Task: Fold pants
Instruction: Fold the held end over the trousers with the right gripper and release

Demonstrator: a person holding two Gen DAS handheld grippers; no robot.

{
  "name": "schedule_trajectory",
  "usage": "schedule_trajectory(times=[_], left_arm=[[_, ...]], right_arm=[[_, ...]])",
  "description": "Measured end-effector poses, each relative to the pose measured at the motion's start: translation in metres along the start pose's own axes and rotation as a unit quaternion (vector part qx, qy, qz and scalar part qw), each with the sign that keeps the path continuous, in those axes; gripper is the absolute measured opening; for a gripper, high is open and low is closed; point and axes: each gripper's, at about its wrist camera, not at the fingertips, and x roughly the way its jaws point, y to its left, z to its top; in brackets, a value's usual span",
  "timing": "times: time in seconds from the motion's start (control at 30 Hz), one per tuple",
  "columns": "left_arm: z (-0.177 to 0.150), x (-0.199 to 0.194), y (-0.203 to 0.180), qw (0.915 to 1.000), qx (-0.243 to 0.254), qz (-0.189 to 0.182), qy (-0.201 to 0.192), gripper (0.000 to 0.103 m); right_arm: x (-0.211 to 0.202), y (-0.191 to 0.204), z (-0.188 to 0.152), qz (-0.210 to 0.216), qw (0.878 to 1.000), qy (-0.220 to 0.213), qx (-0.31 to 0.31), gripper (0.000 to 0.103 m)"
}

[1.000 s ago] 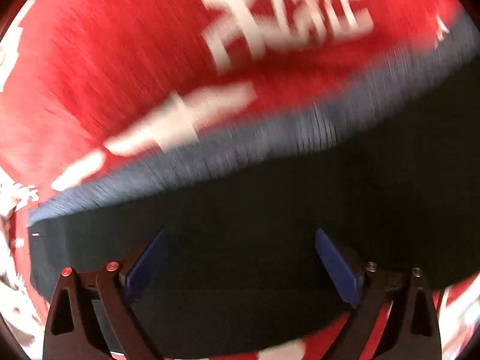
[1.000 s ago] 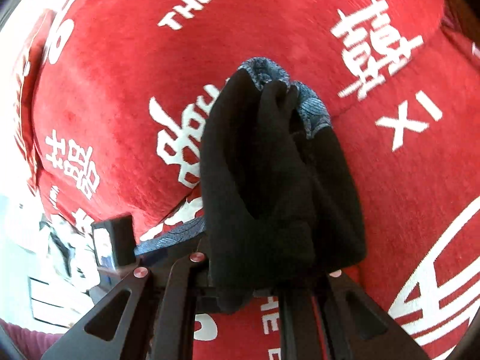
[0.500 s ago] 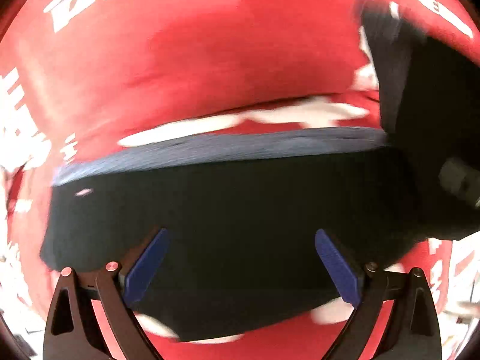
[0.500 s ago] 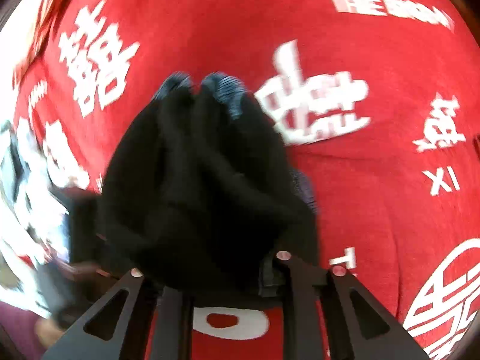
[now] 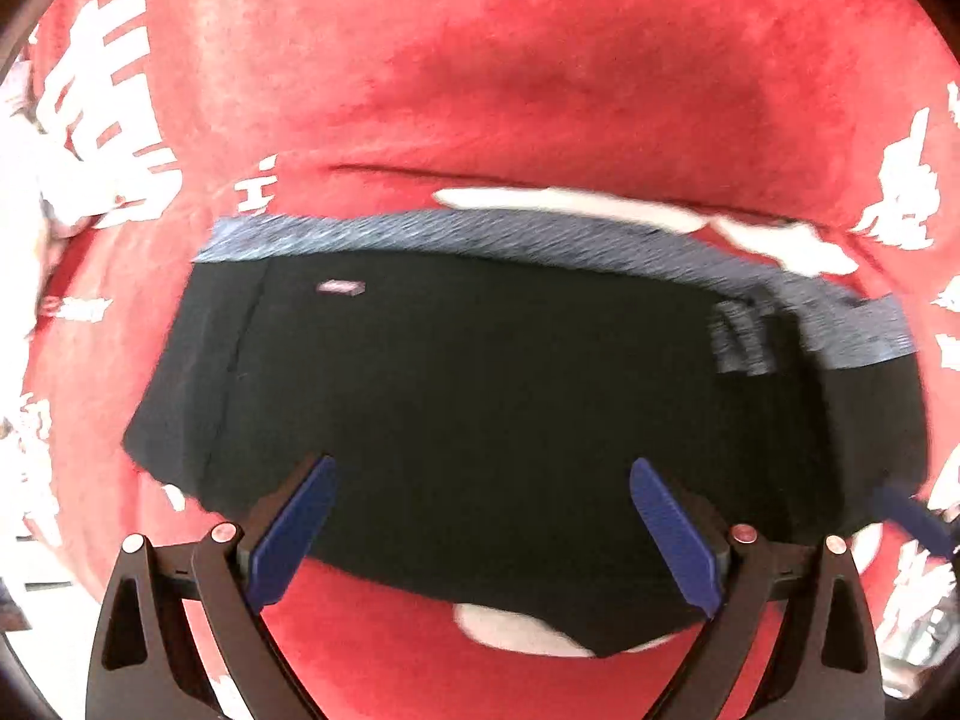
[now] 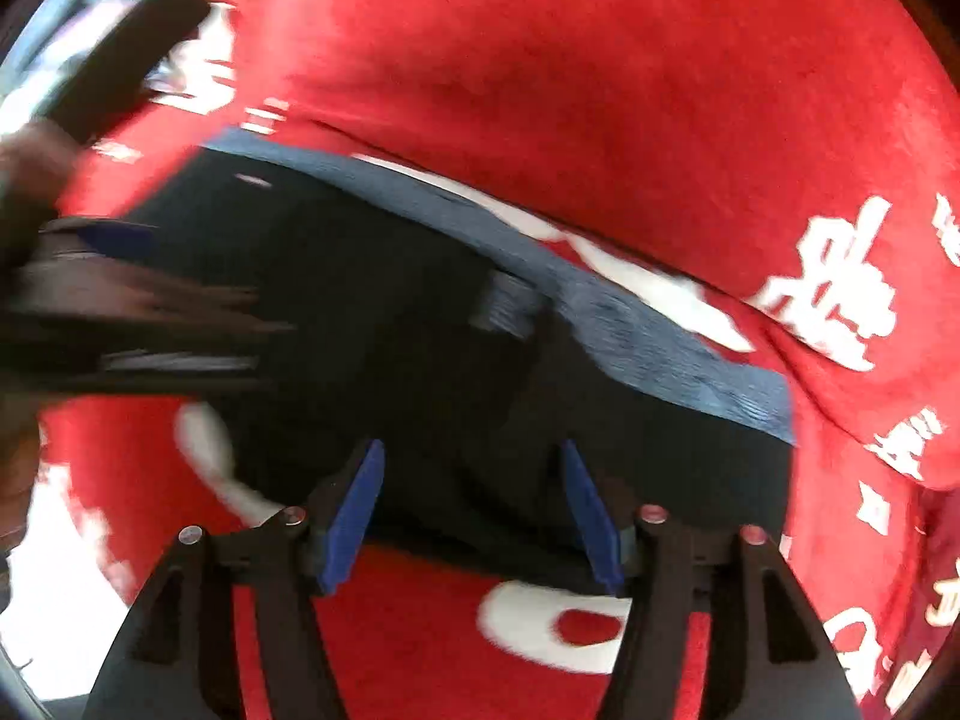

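The black pants lie folded flat on the red cloth, their blue-grey waistband along the far edge. My left gripper is open just above their near edge, holding nothing. In the right wrist view the pants lie the same way, waistband running to the right. My right gripper is open over their near edge, empty. The left gripper shows blurred at the left of that view, over the pants.
A red plush cloth with white characters and letters covers the whole surface under the pants. A blue fingertip of the right gripper shows at the right edge of the left wrist view.
My right gripper was shut on the bunched pants and held them up; now it is open and the pants lie flat. My left gripper has stayed open and shifted over the pants.
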Motion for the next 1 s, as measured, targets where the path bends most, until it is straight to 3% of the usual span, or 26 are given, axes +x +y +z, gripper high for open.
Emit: schedule_trajectory(times=[0.03,0.1,0.13,0.17,0.23,0.3,0.33,0.37,0.43,0.5,0.6,0.7,0.73,0.77,0.8,0.87,1.0], left_arm=[[0.0,-0.005,-0.002,0.9998,0.005,-0.019,0.0,0.099],[0.005,-0.01,-0.016,0.998,0.023,-0.059,0.001,0.099],[0.007,-0.008,-0.022,0.9967,0.035,-0.073,0.003,0.099],[0.009,-0.008,-0.034,0.9945,0.053,-0.09,0.006,0.099],[0.01,-0.009,-0.054,0.9904,0.08,-0.113,0.009,0.099],[0.011,-0.007,-0.074,0.9849,0.099,-0.141,0.021,0.099],[0.011,-0.006,-0.082,0.9831,0.104,-0.148,0.026,0.097],[0.012,-0.004,-0.092,0.9813,0.11,-0.156,0.029,0.092],[0.013,-0.004,-0.109,0.9789,0.118,-0.163,0.037,0.07],[0.013,0.004,-0.121,0.9755,0.121,-0.175,0.055,0.065],[0.011,0.022,-0.134,0.9714,0.123,-0.183,0.088,0.048],[0.009,0.032,-0.139,0.9725,0.115,-0.179,0.094,0.048],[0.011,0.031,-0.138,0.9734,0.108,-0.18,0.091,0.047],[0.013,0.028,-0.137,0.9733,0.102,-0.185,0.09,0.036],[0.015,0.023,-0.135,0.9721,0.095,-0.194,0.091,0.035],[0.016,0.012,-0.132,0.9734,0.098,-0.193,0.075,0.035],[0.003,0.004,-0.119,0.9794,0.13,-0.143,0.059,0.035]], right_arm=[[-0.005,-0.014,-0.004,0.03,0.999,-0.001,0.038,0.065],[-0.007,-0.055,-0.018,0.09,0.985,0.005,0.147,0.065],[-0.004,-0.082,-0.032,0.131,0.966,0.008,0.222,0.065],[0.002,-0.108,-0.05,0.171,0.939,0.013,0.297,0.065],[0.019,-0.155,-0.088,0.24,0.869,0.025,0.431,0.063],[0.027,-0.182,-0.115,0.273,0.82,0.013,0.503,0.057],[0.027,-0.191,-0.127,0.283,0.803,0.002,0.524,0.057],[0.029,-0.196,-0.133,0.288,0.793,-0.005,0.536,0.056],[0.033,-0.204,-0.141,0.298,0.777,-0.012,0.555,0.056],[0.041,-0.206,-0.148,0.305,0.764,-0.007,0.569,0.055],[0.043,-0.207,-0.151,0.315,0.751,-0.008,0.581,0.055],[0.049,-0.209,-0.148,0.32,0.738,-0.012,0.593,0.052],[0.051,-0.208,-0.147,0.316,0.74,-0.011,0.594,0.046],[0.052,-0.207,-0.145,0.305,0.745,-0.006,0.594,0.019],[0.053,-0.208,-0.143,0.299,0.748,-0.001,0.593,0.008],[0.045,-0.208,-0.135,0.313,0.749,-0.021,0.584,0.005],[0.027,-0.194,-0.117,0.313,0.777,-0.021,0.546,0.005]])
